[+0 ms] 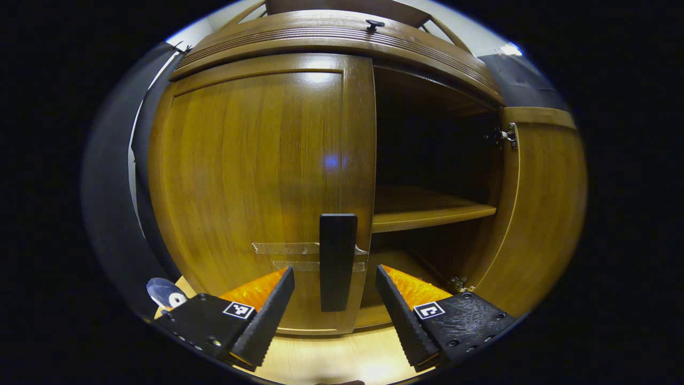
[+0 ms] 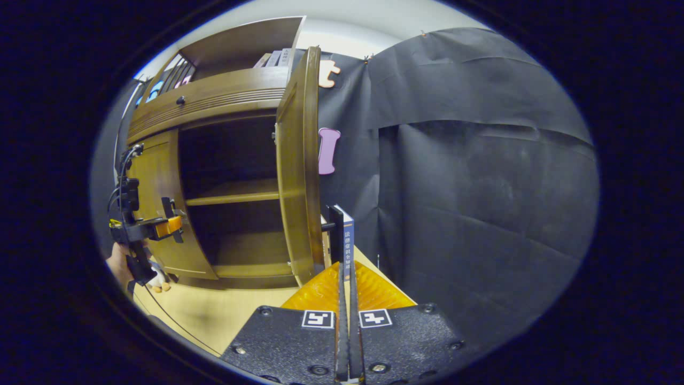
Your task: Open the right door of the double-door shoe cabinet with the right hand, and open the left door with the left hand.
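In the left gripper view, a light wooden surface [image 1: 342, 358] runs up to the foot of a brown shoe cabinet [image 1: 342, 40], with dark booth cloth at the far left. The left door [image 1: 251, 187] is closed and faces the camera; its dark upright handle [image 1: 337, 262] stands at the door's right edge, over strips of clear tape. The left gripper [image 1: 334, 307] is spread wide, one finger on each side of the handle and short of touching it. To the right, the right door [image 1: 539, 214] is swung out, baring a shelf [image 1: 427, 211] and a dark interior. The risk here is a poor bite. If the fingers close before they have reached far enough in, they may catch only the handle's near face and slip off on the pull. A pull straight back rather than along the hinge arc could also drag the fingers off.

In the right gripper view, black cloth covers the right side and the same pale surface lies below. The right door [image 2: 299, 171] stands edge-on, open. The right gripper [image 2: 346, 299] is clamped shut, and the thin dark handle [image 2: 336, 235] of that door sits just beyond its tips; whether the fingers pinch it cannot be told. Far left, a hand holds the left gripper [image 2: 171, 222] at the closed left door [image 2: 160, 208]. Pulling further could strain the hinge or shift the cabinet.
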A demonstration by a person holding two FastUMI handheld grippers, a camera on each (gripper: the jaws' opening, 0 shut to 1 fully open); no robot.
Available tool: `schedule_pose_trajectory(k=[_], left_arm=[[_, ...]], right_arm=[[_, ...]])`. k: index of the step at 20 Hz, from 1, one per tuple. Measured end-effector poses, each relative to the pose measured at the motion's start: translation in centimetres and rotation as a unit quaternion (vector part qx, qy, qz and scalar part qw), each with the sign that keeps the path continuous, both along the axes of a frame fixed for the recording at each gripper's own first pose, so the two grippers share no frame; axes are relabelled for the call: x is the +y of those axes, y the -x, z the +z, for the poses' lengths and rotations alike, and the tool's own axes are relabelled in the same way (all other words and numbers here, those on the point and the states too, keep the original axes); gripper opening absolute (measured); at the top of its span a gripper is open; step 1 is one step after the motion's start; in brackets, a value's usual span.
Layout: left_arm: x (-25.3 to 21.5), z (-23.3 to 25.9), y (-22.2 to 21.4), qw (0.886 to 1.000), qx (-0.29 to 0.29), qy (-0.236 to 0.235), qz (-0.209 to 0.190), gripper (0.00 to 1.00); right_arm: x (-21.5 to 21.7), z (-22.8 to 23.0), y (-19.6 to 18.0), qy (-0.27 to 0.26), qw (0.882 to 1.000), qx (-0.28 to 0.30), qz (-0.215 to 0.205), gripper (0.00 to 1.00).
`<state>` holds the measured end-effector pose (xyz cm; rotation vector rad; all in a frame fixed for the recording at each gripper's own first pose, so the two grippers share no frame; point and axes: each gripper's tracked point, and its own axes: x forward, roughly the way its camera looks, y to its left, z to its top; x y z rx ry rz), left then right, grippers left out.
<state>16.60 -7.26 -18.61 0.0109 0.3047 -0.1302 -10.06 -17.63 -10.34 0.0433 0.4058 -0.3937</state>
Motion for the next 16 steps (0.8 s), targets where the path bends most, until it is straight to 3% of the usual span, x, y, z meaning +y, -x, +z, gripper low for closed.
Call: schedule_pose_trajectory(k=[1,3,4,5,6,7,8,9,11,12,13,16], left_arm=[[0.1,-0.2,-0.3,1.0,0.004,-0.003,0.002,0.9],[0.3,-0.5,-0.7,1.0,0.005,-0.006,0.005,0.9],[0.4,-0.5,-1.0,1.0,0.006,-0.006,0.007,0.98],[0.4,-0.6,-1.2,1.0,0.006,-0.007,0.009,0.83],[0.5,-0.6,-1.4,1.0,0.007,-0.009,0.009,0.8],[0.5,-0.9,-1.5,1.0,0.01,-0.01,0.008,0.84],[0.5,-1.2,-1.7,1.0,0.013,-0.012,0.009,0.61],[0.2,-1.2,-1.6,1.0,0.016,-0.006,0.0,0.48],[-0.4,-1.1,-1.9,1.0,0.013,0.003,-0.01,0.47],[-0.6,-1.3,-2.2,1.0,0.012,0.007,-0.008,0.45],[-0.5,-1.3,-1.9,1.0,0.011,0.009,-0.009,0.33],[-0.5,-1.2,-1.9,1.0,0.006,0.019,-0.009,0.29]], right_arm=[[0.4,0.0,0.2,-0.008,1.0,-0.002,0.003,0.05],[1.1,0.3,0.5,-0.015,1.0,-0.009,0.006,0.07],[1.2,0.5,0.7,-0.01,1.0,-0.011,0.006,0.1],[1.4,0.8,0.8,-0.005,1.0,-0.014,0.009,0.12],[1.7,1.1,0.8,-0.002,1.0,-0.017,0.012,0.13],[1.7,1.2,0.9,0.0,1.0,-0.02,0.014,0.15],[1.8,1.3,0.9,0.001,1.0,-0.022,0.014,0.19],[2.0,1.3,0.8,0.0,1.0,-0.024,0.013,0.2],[2.2,1.3,0.9,-0.003,1.0,-0.025,0.015,0.28],[2.3,1.4,0.9,-0.004,1.0,-0.024,0.016,0.26],[2.5,1.3,1.0,-0.006,1.0,-0.023,0.019,0.26],[3.5,1.1,1.0,-0.014,0.999,-0.019,0.028,0.29]])
